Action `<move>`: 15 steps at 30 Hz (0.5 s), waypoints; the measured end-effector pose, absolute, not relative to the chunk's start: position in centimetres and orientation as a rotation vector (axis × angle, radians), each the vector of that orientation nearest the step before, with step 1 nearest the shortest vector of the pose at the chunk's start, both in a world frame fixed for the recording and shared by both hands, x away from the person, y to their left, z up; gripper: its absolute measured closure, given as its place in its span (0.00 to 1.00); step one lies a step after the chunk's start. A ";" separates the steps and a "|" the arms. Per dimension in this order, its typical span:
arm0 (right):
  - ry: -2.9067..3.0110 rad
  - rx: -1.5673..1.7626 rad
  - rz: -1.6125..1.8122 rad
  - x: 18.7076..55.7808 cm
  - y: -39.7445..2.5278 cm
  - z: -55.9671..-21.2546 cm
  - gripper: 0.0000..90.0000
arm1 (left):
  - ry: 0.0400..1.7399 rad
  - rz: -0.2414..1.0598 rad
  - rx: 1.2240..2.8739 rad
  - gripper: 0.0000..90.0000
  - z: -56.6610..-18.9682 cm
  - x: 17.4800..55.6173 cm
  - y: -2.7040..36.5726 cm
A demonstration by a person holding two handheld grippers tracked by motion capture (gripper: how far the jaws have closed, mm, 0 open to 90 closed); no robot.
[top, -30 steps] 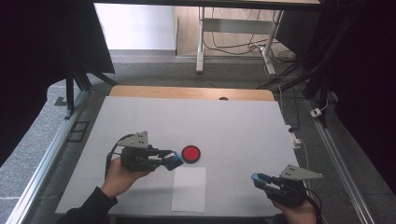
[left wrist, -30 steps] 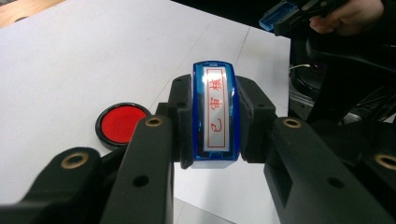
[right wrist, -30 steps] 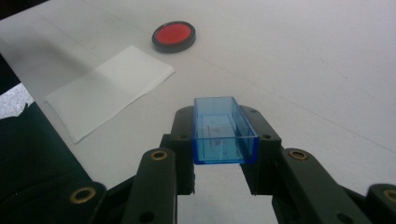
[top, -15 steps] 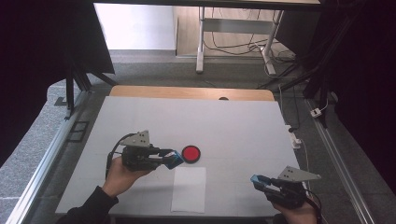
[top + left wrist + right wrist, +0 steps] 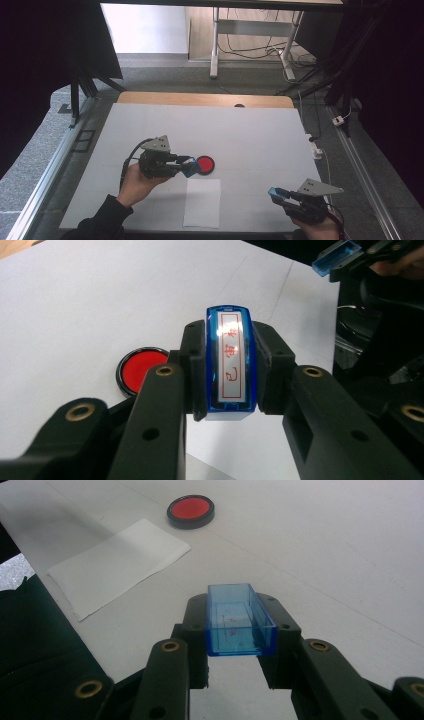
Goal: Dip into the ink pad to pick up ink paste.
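Bright even light on the white table, dark surroundings, glare on the stamp, near jaws blurred

The ink pad lies on the worktop. The paper sheet lies just before it. The left gripper sits at its left, seemingly just touching; the right gripper is well apart, right and nearer.

Blue stamp and its clear blue cap, apart.
Stamp clamped beside the red ink pad; cap held near the table's front right corner.
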State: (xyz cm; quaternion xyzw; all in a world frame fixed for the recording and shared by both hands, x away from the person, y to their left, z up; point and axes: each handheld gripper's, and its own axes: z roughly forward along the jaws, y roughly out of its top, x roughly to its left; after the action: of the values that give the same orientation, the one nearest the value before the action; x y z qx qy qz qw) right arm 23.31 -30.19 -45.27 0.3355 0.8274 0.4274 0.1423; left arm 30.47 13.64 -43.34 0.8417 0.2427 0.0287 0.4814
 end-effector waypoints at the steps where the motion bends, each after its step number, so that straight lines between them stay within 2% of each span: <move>1: 2.386 0.969 1.233 23.3 -30.2 -45.3 0.77 | 0.595 0.072 2.054 0.78 -43.4 30.6 13.6; 15: 2.383 0.960 1.234 23.3 -30.1 -45.1 0.77 | 0.642 0.111 2.125 0.78 -44.1 32.8 11.7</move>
State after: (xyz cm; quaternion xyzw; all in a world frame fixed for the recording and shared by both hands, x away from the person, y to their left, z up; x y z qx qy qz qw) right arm 23.25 -30.12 -45.12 0.3332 0.8274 0.4282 0.1452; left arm 32.79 11.71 -44.13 0.8570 0.2588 0.0447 0.4434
